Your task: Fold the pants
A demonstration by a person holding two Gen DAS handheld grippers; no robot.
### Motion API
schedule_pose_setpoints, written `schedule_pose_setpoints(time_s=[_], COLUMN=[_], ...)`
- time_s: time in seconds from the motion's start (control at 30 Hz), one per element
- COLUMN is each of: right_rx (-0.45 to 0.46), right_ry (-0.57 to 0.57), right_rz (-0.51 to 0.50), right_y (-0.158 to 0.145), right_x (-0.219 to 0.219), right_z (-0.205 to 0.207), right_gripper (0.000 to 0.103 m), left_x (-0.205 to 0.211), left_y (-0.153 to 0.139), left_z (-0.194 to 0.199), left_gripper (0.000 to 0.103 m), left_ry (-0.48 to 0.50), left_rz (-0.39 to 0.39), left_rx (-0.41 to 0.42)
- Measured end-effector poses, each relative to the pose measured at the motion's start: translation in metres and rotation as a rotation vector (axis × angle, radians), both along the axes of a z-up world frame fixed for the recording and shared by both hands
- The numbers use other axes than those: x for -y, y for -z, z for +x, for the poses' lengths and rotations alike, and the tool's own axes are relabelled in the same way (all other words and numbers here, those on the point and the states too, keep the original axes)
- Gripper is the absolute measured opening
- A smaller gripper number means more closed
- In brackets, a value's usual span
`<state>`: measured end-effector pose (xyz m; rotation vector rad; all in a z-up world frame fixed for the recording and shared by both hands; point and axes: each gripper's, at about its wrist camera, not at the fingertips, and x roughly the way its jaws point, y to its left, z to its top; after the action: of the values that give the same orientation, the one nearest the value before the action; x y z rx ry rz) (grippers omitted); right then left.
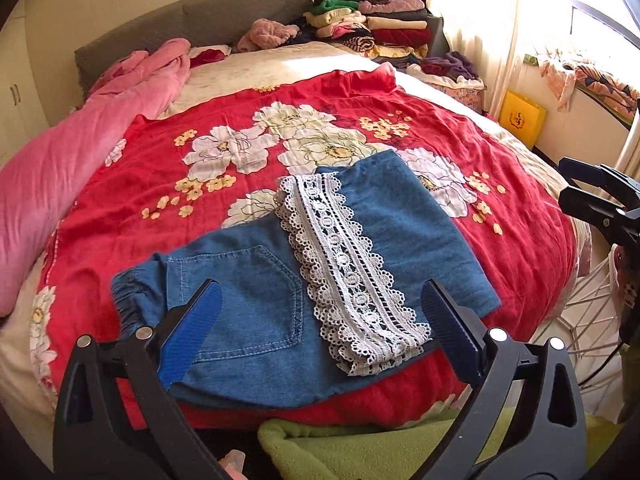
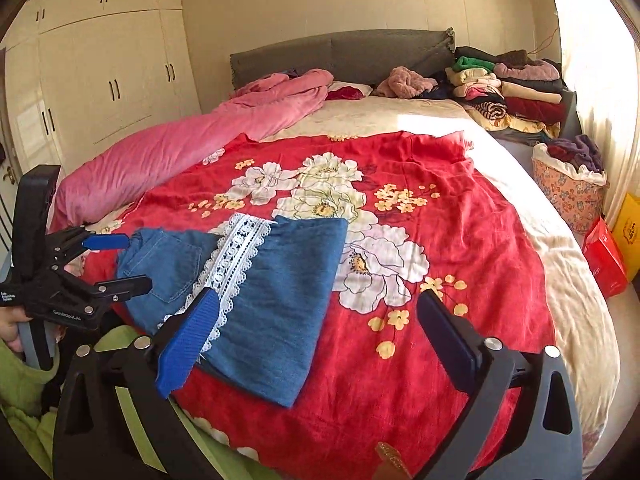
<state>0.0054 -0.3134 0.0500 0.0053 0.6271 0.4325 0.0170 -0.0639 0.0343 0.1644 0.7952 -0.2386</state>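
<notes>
1. Right, the pants (image 1: 256, 300) lie folded on the red floral sheet (image 1: 160, 184), near the front edge of the bed (image 2: 560, 264), denim side up with a back pocket showing.
2. A white lace strip (image 1: 348, 264) runs across the top of the fold, from the far edge down to the near one.
3. Left gripper (image 1: 320, 328): jaws spread wide, nothing between the pads, hanging just above the near edge of the pants.
4. Its blue finger (image 1: 192, 332) sits over the pocket side, the dark finger (image 1: 452, 340) past the lace end.
5. Right gripper (image 2: 316, 344): also spread wide, empty, hovering over the right corner of the denim and the bare sheet beside it.
6. From the right wrist view the left gripper shows at the far left, a hand (image 2: 14, 328) wrapped round its grip.
7. Neither set of pads touches the cloth.
8. Background now: a pink quilt (image 2: 168, 156) bunched along the left side of the bed.
9. Folded clothes (image 2: 508, 88) stacked at the head, right of the grey headboard (image 2: 340, 52).
10. A floral basket (image 2: 568, 192) stands off the right edge, and green fabric (image 1: 360, 448) sits right below the grippers.
</notes>
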Motion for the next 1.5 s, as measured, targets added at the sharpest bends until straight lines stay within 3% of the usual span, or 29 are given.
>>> schedule_pose_setpoints(time_s=[0.77,1.23,1.5], right_rx=[0.033,-0.041,-0.128], right_ry=[-0.183,-0.331,-0.437], right_rz=[-0.032,-0.104,-0.135], right_y=[-0.031,-0.012,0.009], right_x=[-0.093,-0.182,-0.24], right_z=[0.026,0.074,0.107], right_gripper=[0.099,0.099,0.099], left_x=[-0.063,-0.128,-0.181], left_y=[0.002,0.029,0.051], left_z=[-0.008,0.001,0.009], left_gripper=[0.093,0.093,0.093], left_ry=[-0.112,-0.247,-0.353], left_rz=[-0.057,-0.1,-0.186], left_rx=[0.019,-0.034,-0.097])
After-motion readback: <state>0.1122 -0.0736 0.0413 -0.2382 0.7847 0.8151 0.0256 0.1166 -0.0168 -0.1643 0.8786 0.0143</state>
